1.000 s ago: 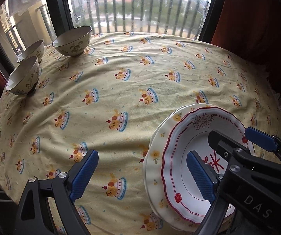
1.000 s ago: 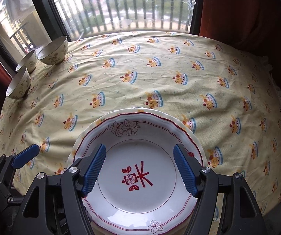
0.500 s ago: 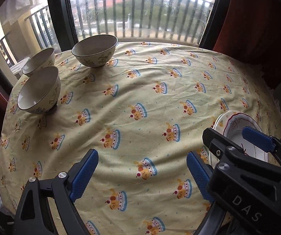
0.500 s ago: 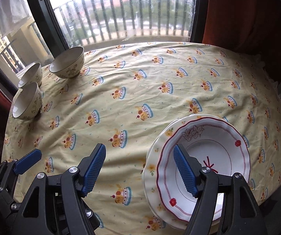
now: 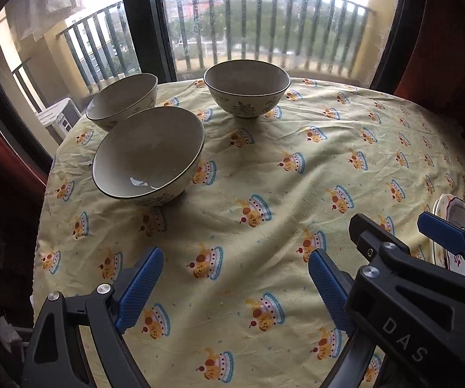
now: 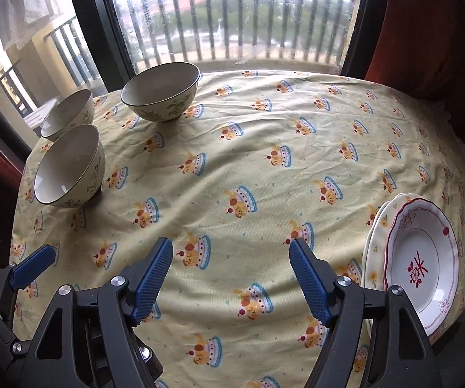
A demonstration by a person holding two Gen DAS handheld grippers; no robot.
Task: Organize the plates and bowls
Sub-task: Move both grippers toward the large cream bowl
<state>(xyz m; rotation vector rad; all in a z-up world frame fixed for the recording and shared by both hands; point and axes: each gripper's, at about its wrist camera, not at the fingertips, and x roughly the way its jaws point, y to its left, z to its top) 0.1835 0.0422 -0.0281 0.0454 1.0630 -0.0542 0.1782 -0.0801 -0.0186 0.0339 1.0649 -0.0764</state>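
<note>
bowls [image 6: 70, 165] left, stacked plates [image 6: 421, 258] right

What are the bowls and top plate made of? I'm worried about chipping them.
Nearest bowl: likely glazed ceramic, with a sharp window glint inside. Red-rimmed plate: glossy white, scalloped; ceramic or melamine, can't tell.

Three bowls [image 5: 149, 155] on tablecloth [image 5: 281, 177], left hand-held gripper [image 5: 232, 278] gaping, empty

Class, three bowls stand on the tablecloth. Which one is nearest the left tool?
The front bowl, closest to the left tool. The other two stand behind it, toward the window.
</note>
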